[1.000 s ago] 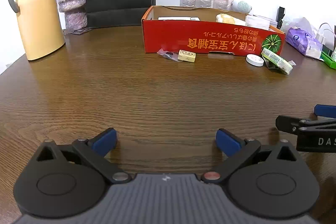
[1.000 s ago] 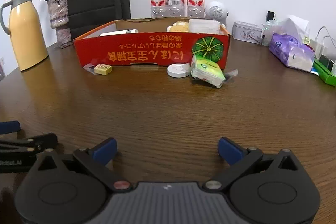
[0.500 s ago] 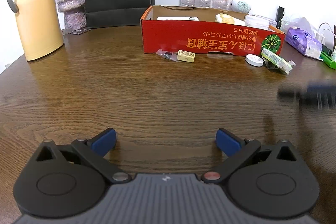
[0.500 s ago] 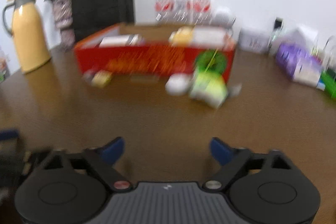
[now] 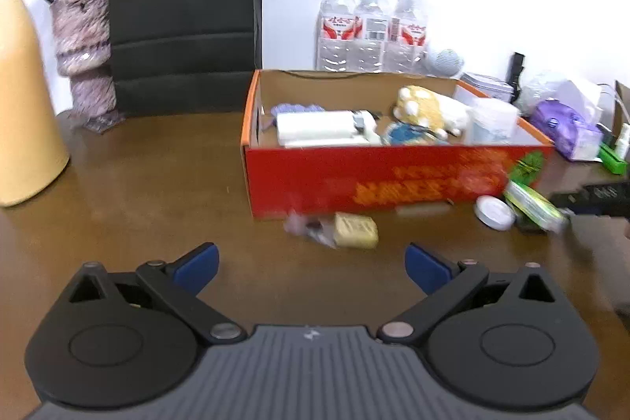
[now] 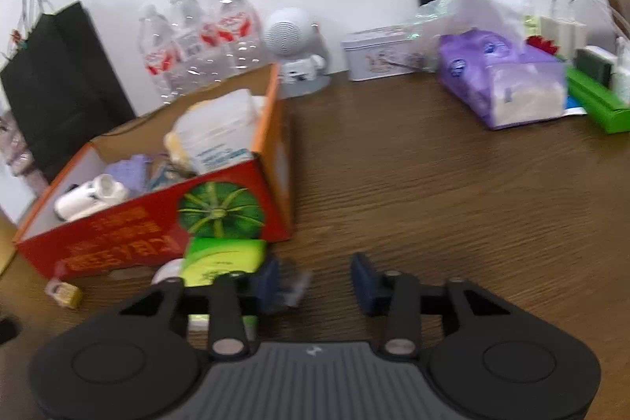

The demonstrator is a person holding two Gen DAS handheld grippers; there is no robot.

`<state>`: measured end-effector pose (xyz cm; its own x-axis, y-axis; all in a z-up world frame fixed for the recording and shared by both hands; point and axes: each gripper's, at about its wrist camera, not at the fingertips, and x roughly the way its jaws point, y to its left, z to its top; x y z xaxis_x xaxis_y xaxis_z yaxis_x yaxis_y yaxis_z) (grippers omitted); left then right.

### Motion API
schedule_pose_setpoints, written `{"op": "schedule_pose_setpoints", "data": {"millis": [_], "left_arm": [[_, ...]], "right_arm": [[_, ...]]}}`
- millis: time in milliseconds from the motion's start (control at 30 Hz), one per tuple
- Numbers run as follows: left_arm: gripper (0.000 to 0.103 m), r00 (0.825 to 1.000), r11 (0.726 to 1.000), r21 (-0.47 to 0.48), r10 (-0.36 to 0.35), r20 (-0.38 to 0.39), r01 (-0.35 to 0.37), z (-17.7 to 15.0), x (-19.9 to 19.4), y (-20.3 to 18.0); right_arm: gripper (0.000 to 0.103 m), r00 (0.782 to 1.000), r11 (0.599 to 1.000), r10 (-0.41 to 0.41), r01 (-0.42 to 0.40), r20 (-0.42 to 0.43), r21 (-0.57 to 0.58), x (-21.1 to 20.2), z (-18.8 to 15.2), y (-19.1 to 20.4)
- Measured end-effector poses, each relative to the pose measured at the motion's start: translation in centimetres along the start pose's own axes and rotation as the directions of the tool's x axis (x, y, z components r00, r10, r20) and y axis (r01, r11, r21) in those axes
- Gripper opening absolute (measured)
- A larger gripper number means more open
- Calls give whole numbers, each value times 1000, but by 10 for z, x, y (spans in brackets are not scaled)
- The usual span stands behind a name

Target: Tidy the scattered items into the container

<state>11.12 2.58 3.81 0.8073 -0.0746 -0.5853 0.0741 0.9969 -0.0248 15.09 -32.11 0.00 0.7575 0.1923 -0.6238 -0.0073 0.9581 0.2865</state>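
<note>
The red cardboard box stands on the wooden table and holds several items. In front of it lie a small yellow block on a clear wrapper, a white round lid and a green packet. My left gripper is open and empty, just short of the yellow block. My right gripper is open with narrower jaws, low by the box's right corner; its left finger is beside the green packet. The lid and yellow block show at its left.
A yellow thermos, a vase and a black paper bag stand at the back left. Water bottles stand behind the box. A purple tissue pack, a tin and green boxes sit at the right.
Both grippers have moved forward toward the box. The right gripper swung right to the green packet and its jaws narrowed. The left gripper closed in on the yellow block.
</note>
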Motion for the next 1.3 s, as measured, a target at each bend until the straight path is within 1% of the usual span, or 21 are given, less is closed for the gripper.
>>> {"op": "schedule_pose_setpoints", "data": {"millis": [33, 133, 233, 267, 333, 400, 467, 500, 533, 567, 633, 733, 800, 833, 867, 900, 967, 1033, 1133, 1200, 1300], "left_arm": [[99, 1000, 1000, -9, -4, -6, 4, 4, 7, 3], [98, 999, 997, -64, -45, -8, 44, 16, 26, 14], [98, 996, 989, -117, -88, 1, 87, 19, 35, 12], [98, 996, 989, -121, -84, 19, 86, 17, 35, 6], [91, 996, 995, -72, -57, 65, 62, 12, 31, -8], [90, 993, 998, 35, -55, 107, 51, 9, 26, -27], [88, 992, 992, 110, -69, 103, 58, 7, 30, -39], [82, 994, 991, 119, -70, 81, 60, 6, 35, -42], [72, 996, 991, 115, -68, 50, 62, 5, 41, -44], [67, 998, 993, 100, -67, 17, 65, 5, 46, -43], [49, 997, 994, 80, -78, -13, 79, 2, 49, -41], [42, 997, 995, 74, -68, -22, 69, -2, 51, -40], [41, 998, 996, 64, -67, -20, 68, -2, 52, -39], [39, 998, 996, 55, -65, -18, 66, -2, 52, -39], [31, 998, 997, 47, -58, -18, 59, -1, 53, -39], [30, 999, 998, 46, -46, -16, 47, -1, 53, -39], [30, 1000, 998, 56, 7, 4, -7, -1, 44, -44], [30, 997, 996, 87, 25, 73, -31, -6, 20, -52], [30, 989, 994, 84, 56, 140, -68, -15, -22, -62], [30, 987, 998, 46, 45, 153, -52, -25, -49, -62], [30, 993, 999, -44, 9, 122, -4, -44, -79, -58]], "right_arm": [[9, 1000, 1000, 21, -21, -4, 7, 2, 0, 0], [3, 998, 996, 70, -69, -10, 48, 6, -2, -3], [1, 996, 995, 85, -85, 2, 58, 2, -2, -4], [1, 996, 995, 82, -83, 18, 53, -2, -2, -3], [1, 996, 996, 75, -77, 51, 36, -9, -2, -1], [1, 994, 997, 71, -72, 79, 14, -14, -2, 3], [1, 992, 997, 72, -71, 99, -10, -21, -2, 6], [0, 992, 997, 73, -71, 107, -22, -23, -3, 8], [0, 991, 997, 75, -71, 114, -32, -25, -3, 9], [0, 989, 997, 77, -72, 125, -41, -28, -2, 10], [0, 984, 995, 83, -74, 158, -63, -36, -3, 12], [0, 976, 992, 93, -75, 198, -98, -47, -2, 16], [0, 971, 989, 116, -93, 210, -116, -52, -3, 19], [0, 967, 986, 134, -108, 215, -127, -54, -3, 21], [0, 963, 982, 151, -122, 221, -142, -57, -4, 23], [0, 959, 978, 168, -133, 229, -159, -61, -5, 25], [0, 947, 966, 213, -168, 240, -197, -68, -8, 32], [0, 930, 947, 268, -207, 252, -245, -76, -13, 39], [0, 902, 911, 358, -281, 242, -301, -88, -23, 53], [0, 899, 895, 382, -302, 216, -328, -94, -34, 66], [0, 898, 882, 407, -337, 168, -330, -104, -55, 82]]}}
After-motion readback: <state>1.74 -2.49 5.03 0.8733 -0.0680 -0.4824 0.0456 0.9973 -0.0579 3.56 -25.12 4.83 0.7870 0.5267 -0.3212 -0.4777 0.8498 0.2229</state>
